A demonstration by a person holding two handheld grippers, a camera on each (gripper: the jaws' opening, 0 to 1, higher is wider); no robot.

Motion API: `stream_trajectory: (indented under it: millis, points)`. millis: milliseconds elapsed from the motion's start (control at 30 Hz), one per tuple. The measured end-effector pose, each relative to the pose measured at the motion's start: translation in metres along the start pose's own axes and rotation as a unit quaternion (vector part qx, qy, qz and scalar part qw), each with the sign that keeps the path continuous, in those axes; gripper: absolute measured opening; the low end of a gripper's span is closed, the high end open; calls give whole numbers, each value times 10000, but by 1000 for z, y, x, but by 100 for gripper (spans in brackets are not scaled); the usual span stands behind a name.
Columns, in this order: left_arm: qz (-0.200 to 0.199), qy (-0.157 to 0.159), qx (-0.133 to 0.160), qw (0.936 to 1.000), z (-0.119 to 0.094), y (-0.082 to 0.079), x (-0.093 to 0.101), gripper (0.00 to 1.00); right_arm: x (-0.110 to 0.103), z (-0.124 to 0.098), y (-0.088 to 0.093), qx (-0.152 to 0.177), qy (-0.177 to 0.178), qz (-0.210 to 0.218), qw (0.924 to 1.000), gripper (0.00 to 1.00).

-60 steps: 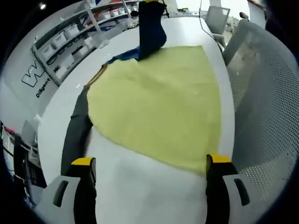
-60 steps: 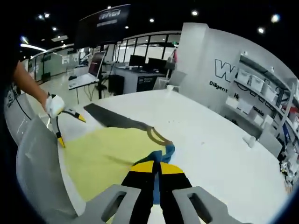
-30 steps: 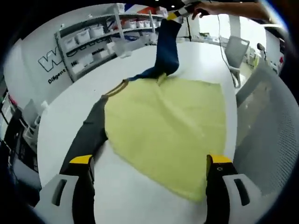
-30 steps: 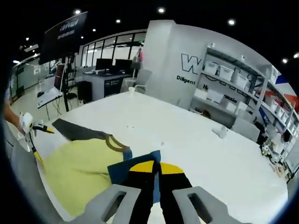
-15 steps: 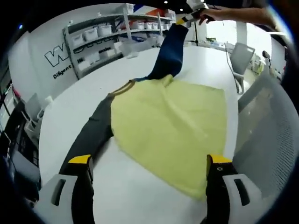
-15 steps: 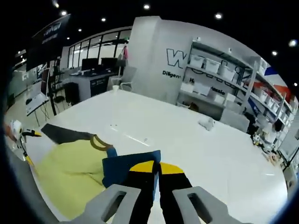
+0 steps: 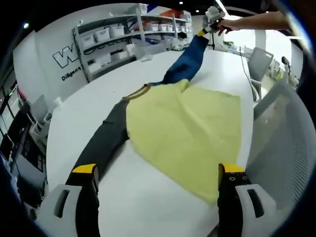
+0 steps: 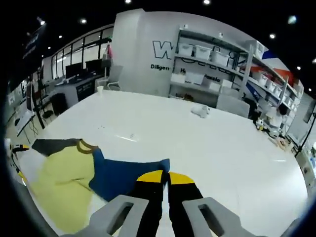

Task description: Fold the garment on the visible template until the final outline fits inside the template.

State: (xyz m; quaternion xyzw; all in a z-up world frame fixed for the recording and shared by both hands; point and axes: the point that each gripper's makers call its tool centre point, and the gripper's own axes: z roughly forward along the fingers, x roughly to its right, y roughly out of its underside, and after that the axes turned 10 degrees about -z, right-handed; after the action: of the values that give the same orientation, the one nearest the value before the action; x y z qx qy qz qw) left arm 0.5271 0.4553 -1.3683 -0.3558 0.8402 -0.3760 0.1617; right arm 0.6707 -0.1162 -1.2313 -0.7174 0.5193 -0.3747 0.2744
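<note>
Your left hand-held gripper (image 7: 158, 177) stands wide open in the left gripper view, its two black jaws with yellow tips spread far apart and holding nothing. Between and beyond them lies the garment (image 7: 185, 128), a soft, matte long-sleeved shirt with a pale yellow body spread flat on the smooth white desk (image 7: 148, 207). Its hem corner lies just beside your right-hand jaw tip. A dark grey sleeve (image 7: 106, 140) runs from the brownish collar (image 7: 139, 90) down toward your left-hand jaw tip. On the far side, a blue sleeve (image 7: 187, 61) is lifted off the desk, drawn up to your right hand-held gripper (image 7: 206, 30), held in a hand (image 7: 224, 27) at the top of the view. A grey mesh chair (image 7: 289, 158) stands close by the desk edge.

In the right gripper view, your right hand-held gripper (image 8: 166, 178) has its yellow-tipped jaws pressed together on the cuff end of the blue sleeve (image 8: 123, 177). That sleeve stretches away from the jaws to the yellow body (image 8: 61, 190), which lies low on the left with the collar (image 8: 85, 146) and dark grey sleeve (image 8: 52, 146) beyond it. The glossy white desk (image 8: 207, 143) spreads out ahead toward shelving (image 8: 217, 61) carrying white bins.
</note>
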Motion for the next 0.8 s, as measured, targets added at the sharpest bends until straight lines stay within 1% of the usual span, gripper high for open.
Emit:
stream_trajectory:
  millis: [100,200,333,433,500,533,700,800]
  points:
    - [-6,-2,-7,10000,0,-1,0,99,10,6,17,-197,59,347,9992,0]
    - [-27,14,-6,10000,1,-3,3,99,17,10,31,-297,126,428,9986,0]
    - [-26,57,-44,10000,3,-4,8,99,22,13,48,-415,122,671,9968,0]
    - [-47,84,-58,9999,5,-4,11,99,24,17,61,-546,129,762,9955,0]
    - [-38,92,-77,9999,6,-4,12,99,27,21,74,-698,177,805,9942,0]
    - [-43,103,-81,9999,6,-4,13,99,27,22,80,-750,180,891,9930,0]
    - [-30,95,-105,9999,5,-4,12,99,27,29,101,-941,173,987,9905,0]
    - [-40,95,-127,9999,5,-3,12,99,26,32,110,-995,169,1043,9894,0]
